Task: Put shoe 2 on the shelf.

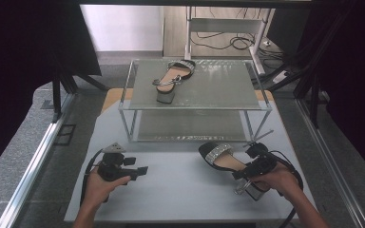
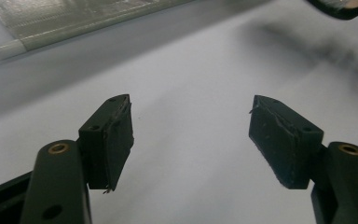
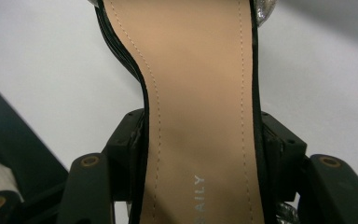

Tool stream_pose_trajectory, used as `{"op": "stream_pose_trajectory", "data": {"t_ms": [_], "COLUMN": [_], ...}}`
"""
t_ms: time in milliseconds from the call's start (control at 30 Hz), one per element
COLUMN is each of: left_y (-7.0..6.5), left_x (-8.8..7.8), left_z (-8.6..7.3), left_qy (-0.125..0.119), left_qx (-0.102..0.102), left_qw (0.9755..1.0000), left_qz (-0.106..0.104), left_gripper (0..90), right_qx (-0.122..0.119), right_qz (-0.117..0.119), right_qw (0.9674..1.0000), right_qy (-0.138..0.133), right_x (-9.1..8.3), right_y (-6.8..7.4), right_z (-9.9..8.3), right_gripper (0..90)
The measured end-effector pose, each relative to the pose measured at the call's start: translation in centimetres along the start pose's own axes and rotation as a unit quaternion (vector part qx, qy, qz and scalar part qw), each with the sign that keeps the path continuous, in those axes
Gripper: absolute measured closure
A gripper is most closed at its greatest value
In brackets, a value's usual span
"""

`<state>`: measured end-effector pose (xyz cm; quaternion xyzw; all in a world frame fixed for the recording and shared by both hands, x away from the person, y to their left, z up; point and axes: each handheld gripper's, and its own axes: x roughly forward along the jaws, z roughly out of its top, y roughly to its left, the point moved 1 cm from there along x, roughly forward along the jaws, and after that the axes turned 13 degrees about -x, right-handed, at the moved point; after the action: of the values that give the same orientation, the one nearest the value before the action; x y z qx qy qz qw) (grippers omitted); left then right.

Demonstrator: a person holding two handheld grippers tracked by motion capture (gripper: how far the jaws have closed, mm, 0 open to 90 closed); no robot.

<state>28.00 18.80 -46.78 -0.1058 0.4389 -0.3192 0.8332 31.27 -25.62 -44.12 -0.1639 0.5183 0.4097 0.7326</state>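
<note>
A black heeled sandal [image 1: 224, 159] with a glittery toe strap and tan insole is at the front right of the white table [image 1: 180, 185]. My right gripper [image 1: 241, 174] is shut on its waist, the two black pads pressing the sides of the tan insole [image 3: 200, 121]. A matching sandal [image 1: 173, 76] rests on the top shelf of the glass rack [image 1: 247, 95] at the back. My left gripper [image 1: 142, 171] hovers at the front left, held in a hand; its jaws stand wide apart over bare tabletop, with black pads [image 2: 116, 140] showing and nothing between them.
The two-tier glass rack with metal legs spans the table's back half, with a lower shelf [image 1: 190, 126] beneath. Metal rails [image 1: 33, 161] run along both sides of the table. Cables [image 1: 228, 42] lie on the floor beyond.
</note>
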Motion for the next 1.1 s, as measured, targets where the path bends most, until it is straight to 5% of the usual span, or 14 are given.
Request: {"op": "stream_pose_trajectory", "data": {"t_ms": [600, 1100], "left_y": [0.1, -0.1], "left_x": [0.0, 0.1], "left_z": [0.0, 0.0], "left_qy": [0.003, 0.002], "left_qx": [0.000, 0.000], "left_qw": [1.0000, 1.0000], "left_qz": [-0.009, -0.007], "left_gripper": [30.4, 30.5], "right_qx": [-0.014, -0.011], "right_qz": [0.034, 0.038], "right_qw": [0.9939, 0.9897], "right_qy": [-0.103, -0.138], "right_x": [-6.1, -8.9], "right_y": [1.4, 1.5], "right_z": [2.1, 4.6], "right_gripper": [41.9, 42.0]}}
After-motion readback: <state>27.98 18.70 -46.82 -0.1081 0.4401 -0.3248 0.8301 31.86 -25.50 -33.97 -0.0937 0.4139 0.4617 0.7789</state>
